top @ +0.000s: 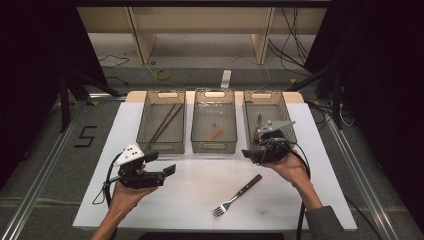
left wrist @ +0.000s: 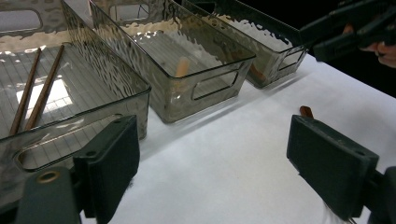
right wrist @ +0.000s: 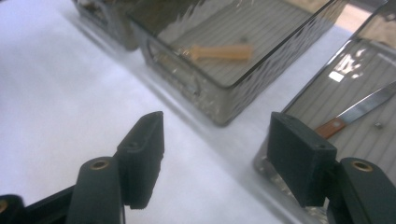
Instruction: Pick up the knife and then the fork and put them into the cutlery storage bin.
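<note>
both claws (top: 170,170) (top: 250,152) gape empty; fork (top: 236,196) lies between.

Floor marking: the digit "5" (top: 86,136), in dark tape on the grey floor, left of and beyond the left hand-held gripper (top: 167,171).
Other legible text: none.

A lab recording bay: black curtains (top: 30,60), floor cables (top: 295,45) and an aluminium frame (top: 40,170).

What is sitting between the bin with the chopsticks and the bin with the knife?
Another clear bin, the middle bin, stands between the chopsticks bin and the knife bin. It holds a small wooden piece. The high view shows this.
</note>
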